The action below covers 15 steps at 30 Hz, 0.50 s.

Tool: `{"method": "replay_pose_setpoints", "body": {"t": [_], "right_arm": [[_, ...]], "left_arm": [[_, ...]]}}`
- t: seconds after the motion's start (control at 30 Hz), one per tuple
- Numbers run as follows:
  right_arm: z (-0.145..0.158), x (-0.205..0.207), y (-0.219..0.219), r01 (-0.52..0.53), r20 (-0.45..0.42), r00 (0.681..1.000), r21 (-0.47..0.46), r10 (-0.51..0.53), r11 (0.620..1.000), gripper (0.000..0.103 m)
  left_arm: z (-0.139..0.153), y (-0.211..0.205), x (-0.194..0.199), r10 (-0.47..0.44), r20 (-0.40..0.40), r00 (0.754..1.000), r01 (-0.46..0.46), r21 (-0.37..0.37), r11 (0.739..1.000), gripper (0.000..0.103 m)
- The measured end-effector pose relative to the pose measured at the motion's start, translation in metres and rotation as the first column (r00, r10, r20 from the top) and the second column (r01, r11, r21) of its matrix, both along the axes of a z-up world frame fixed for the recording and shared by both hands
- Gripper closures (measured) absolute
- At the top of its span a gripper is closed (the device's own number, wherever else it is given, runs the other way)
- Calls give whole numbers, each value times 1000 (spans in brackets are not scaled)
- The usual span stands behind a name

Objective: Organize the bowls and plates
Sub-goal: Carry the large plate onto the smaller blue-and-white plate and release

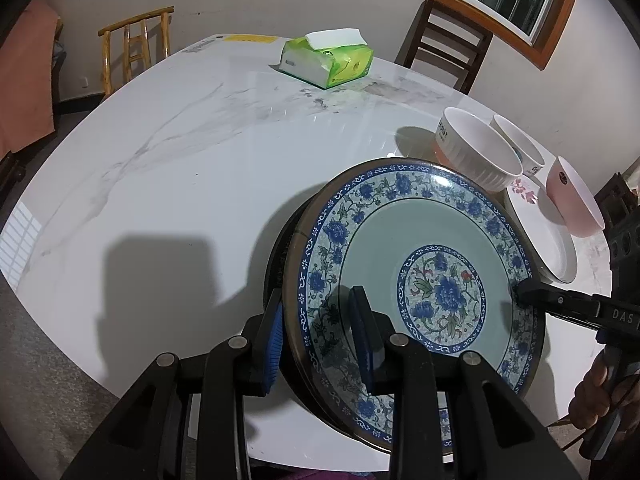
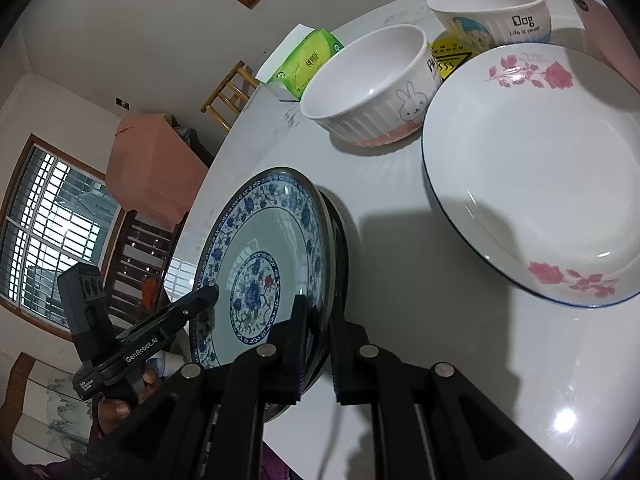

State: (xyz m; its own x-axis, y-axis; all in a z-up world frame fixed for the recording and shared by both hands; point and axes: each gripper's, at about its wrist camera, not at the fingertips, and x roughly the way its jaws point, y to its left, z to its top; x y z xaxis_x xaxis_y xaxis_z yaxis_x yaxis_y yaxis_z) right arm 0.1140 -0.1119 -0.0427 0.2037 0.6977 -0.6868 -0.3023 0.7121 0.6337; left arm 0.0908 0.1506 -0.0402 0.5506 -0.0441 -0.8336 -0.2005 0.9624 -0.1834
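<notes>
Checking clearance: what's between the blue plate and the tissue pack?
Nothing: bare marble table between the blue plate and the tissue pack, clearest in the left wrist view.

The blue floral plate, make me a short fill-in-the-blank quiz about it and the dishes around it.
1. Both pairs of tongs, left and right, grip the blue floral plate by its ____.
2. The bowl nearest that plate shows a cartoon ____.
3. The white plate is decorated with pink ____.

Missing words: rim; rabbit; roses

Two plates [image 2: 264,264] [image 2: 532,168], three bowls [image 2: 368,84] [image 2: 492,8] [image 1: 576,200], one tissue pack [image 1: 328,60], two chairs [image 1: 136,44] [image 1: 448,44].
</notes>
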Motion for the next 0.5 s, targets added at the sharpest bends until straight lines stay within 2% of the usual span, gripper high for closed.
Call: {"method": "replay_pose_setpoints", "body": {"t": [0.4, 0.5], "right_arm": [[1, 0, 5, 14, 1, 1000, -16, -14, 1000, 92], [2, 0, 10, 9, 10, 1000, -34, -9, 999, 93]], "left_arm": [[-1, 2, 0, 0, 1, 1000, 0, 7, 1000, 75], [2, 1, 0, 10, 7, 1000, -10, 39, 999, 71]]}}
